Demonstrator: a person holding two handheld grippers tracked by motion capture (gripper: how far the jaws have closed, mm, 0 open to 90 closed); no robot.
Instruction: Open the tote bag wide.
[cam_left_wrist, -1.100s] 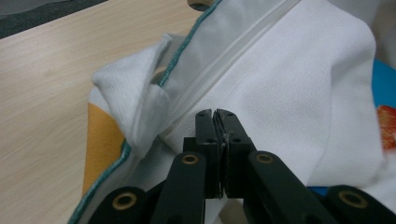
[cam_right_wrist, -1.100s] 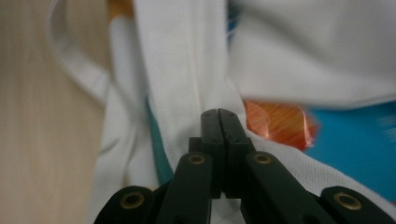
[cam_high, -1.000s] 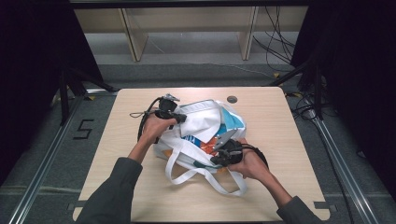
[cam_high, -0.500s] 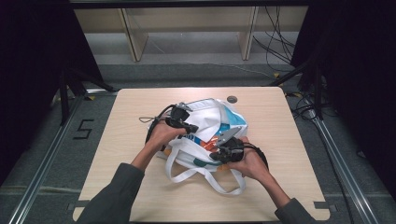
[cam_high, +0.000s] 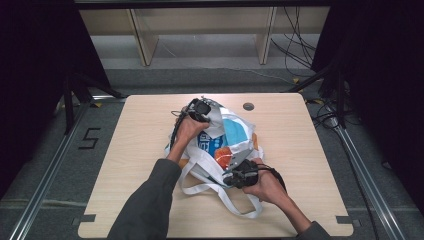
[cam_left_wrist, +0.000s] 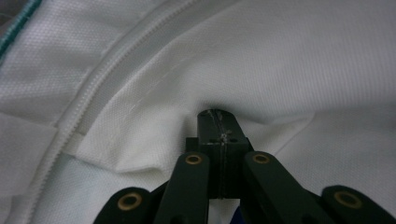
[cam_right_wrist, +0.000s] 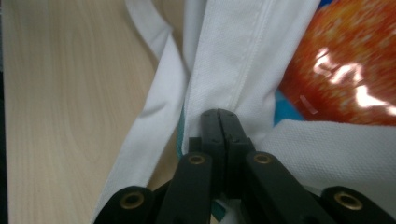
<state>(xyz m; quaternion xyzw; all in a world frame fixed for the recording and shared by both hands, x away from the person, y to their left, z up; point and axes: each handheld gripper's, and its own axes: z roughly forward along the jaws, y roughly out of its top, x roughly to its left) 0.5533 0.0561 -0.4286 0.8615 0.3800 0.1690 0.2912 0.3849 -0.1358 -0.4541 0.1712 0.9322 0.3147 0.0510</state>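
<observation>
white fabric bag (cam_high: 225, 137) lies between both tools, left tool (cam_left_wrist: 217, 122) and right tool (cam_right_wrist: 219, 119) each pinching it.

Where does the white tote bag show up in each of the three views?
High view: white tote bag at table centre, between both hands.
Left gripper view: its white fabric behind the shut jaws, puckered at their tips.
Right gripper view: its hem runs up from the shut jaws.
Shared landmark: the bag's stitched white seam.

left hand-held gripper (cam_high: 210, 111): jaws clamped | right hand-held gripper (cam_high: 235, 161): jaws clamped
</observation>
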